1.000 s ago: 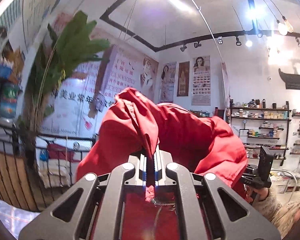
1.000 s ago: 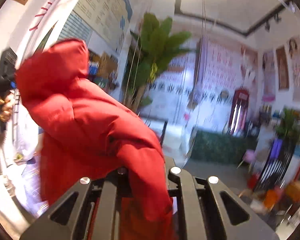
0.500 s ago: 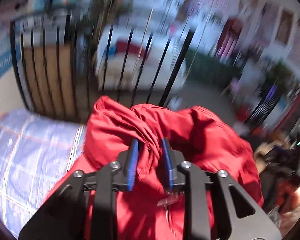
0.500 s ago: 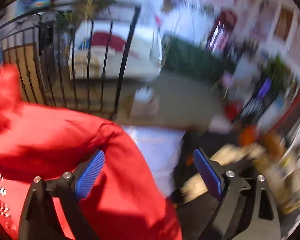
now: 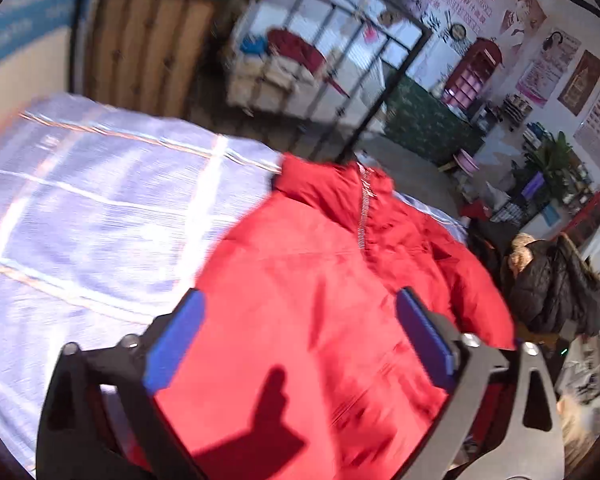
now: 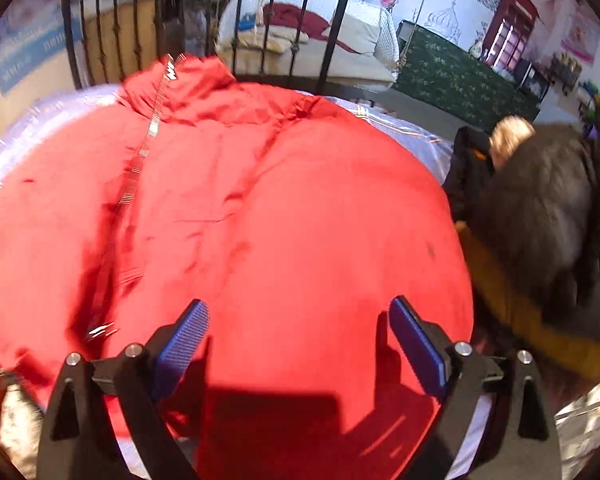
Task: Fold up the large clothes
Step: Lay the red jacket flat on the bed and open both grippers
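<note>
Both sets of jaws were opening wide, the left gripper (image 5: pixel 298 338) and right gripper (image 6: pixel 298 340) gripping nothing. Below them the red jacket (image 6: pixel 260 208) lay spread on the checked bedsheet (image 5: pixel 92 208), zipped, with no fold made yet.

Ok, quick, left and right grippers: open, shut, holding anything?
Left gripper: opening wide, above the red jacket, gripping nothing.
Right gripper: opening wide, jacket below, gripping nothing.
</note>
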### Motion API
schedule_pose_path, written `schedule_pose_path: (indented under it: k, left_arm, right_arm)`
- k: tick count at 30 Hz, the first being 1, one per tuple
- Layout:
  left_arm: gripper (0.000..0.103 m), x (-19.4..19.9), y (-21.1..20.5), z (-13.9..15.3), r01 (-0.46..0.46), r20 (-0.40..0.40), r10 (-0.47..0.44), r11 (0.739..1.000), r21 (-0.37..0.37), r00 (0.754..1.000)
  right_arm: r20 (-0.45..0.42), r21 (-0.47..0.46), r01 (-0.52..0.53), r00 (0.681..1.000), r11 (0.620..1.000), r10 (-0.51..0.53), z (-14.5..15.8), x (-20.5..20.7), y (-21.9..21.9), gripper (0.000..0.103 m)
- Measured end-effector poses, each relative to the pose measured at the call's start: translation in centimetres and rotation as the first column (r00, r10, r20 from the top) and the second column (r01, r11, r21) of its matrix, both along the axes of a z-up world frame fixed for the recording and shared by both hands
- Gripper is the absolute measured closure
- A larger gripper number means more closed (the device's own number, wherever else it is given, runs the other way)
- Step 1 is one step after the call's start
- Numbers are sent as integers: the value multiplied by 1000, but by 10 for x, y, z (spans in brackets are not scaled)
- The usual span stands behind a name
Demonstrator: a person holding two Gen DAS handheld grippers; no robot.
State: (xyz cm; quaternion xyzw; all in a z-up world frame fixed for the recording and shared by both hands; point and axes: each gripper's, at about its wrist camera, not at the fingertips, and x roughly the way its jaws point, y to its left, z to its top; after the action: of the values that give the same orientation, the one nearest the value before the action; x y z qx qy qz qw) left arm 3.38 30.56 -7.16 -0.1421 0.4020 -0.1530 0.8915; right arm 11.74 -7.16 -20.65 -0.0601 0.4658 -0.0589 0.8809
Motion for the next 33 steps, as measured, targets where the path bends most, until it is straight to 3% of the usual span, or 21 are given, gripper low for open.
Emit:
schedule_pose_path:
  k: [2,4,9,12,14,15,16,17,18,19,22,24,25,27,28,30,33]
  left_arm:
    - [5,-48,22,3,-54,-17,55,995,88,998]
    - [5,-84,46,-11,-64,-85,71,994,91,994]
    - [5,-157,76,-75,-164,-312,147,986,-28,939]
    - [5,-189,78,-92,-229,-378,170,966,-117,910]
    - [5,-197,60,-100,-203,-413,105,959,-200,905]
    - [5,-200,48,-103,-176,-412,82,965,-197,908]
    - [10,-201,35,-104,-151,-389,81,977,-151,918]
    - [22,-200,23,-108,-119,-363,72,987,-110,929]
    - [63,-196,12,-112,-91,-357,65,994,-56,932]
    - [89,-189,6,-114,-87,-364,77,996,-11,928]
    - [99,-167,16,-94,-116,-295,122,993,37,948]
    - [100,-147,55,-49,-232,-158,248,966,112,956]
    - [101,-135,85,-22,-315,-72,326,940,131,942]
    - [101,-107,137,19,-385,6,387,916,107,922]
    - [101,-91,151,31,-403,31,402,906,127,915]
    - [100,-49,166,52,-422,102,409,874,242,907]
    - [100,11,194,71,-470,136,450,834,290,883]
  right_arm:
    - [37,41,0,999,999,-2,6,-13,3,6]
    - [62,71,-1,998,997,-3,12,-21,15,6]
    - [55,159,-28,998,987,19,9,-17,50,6]
    - [63,165,-52,997,985,42,8,-14,74,6]
    - [56,181,-59,997,982,49,4,-11,85,6]
    - [50,197,-63,997,978,55,1,-8,89,6]
    - [42,209,-66,997,976,58,-1,-8,91,6]
    - [35,216,-65,998,974,58,-3,-7,93,6]
    - [29,221,-58,998,974,53,-5,-6,95,6]
    - [26,224,-53,998,973,49,-5,-8,95,6]
    - [24,229,-30,999,973,25,-3,-11,91,6]
    - [30,231,-13,1000,973,7,-1,-13,83,6]
    - [28,229,-4,1000,974,-2,-1,-14,79,6]
    - [18,222,15,1000,975,-20,-2,-14,69,6]
    - [10,220,27,999,975,-31,-3,-13,64,6]
    - [0,219,50,999,975,-51,-6,-11,57,6]
    - [-9,211,87,996,974,-87,-6,-12,50,6]
